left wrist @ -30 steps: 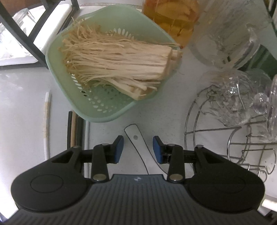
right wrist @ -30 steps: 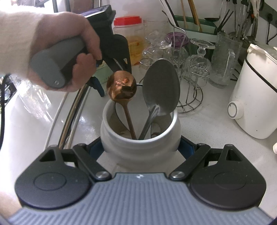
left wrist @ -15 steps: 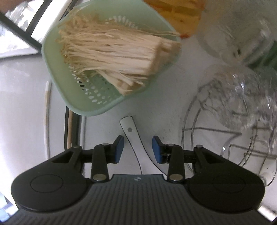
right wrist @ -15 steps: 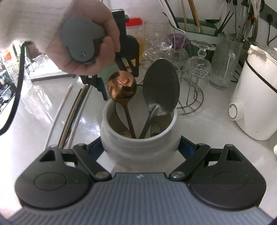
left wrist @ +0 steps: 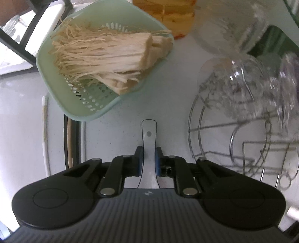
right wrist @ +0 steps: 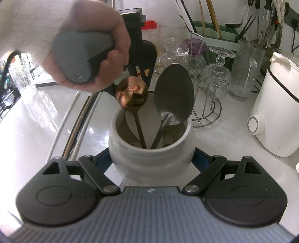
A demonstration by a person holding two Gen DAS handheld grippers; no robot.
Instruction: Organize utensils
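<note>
Two spoons (right wrist: 173,97) stand in the white jar (right wrist: 149,155).

No words, brand names or numbers can be read anywhere in either view. The jars, the glasses and the white appliance (right wrist: 274,112) show no legible label.

Left hand-held gripper (left wrist: 148,161) just closing; right hand-held gripper (right wrist: 151,160) clamped.

the white spoon (left wrist: 149,149) bowl is hidden under the gripper body; glassware (left wrist: 257,78) at right is blurred; the orange jar (left wrist: 168,16) is cut off at the far edge.
</note>
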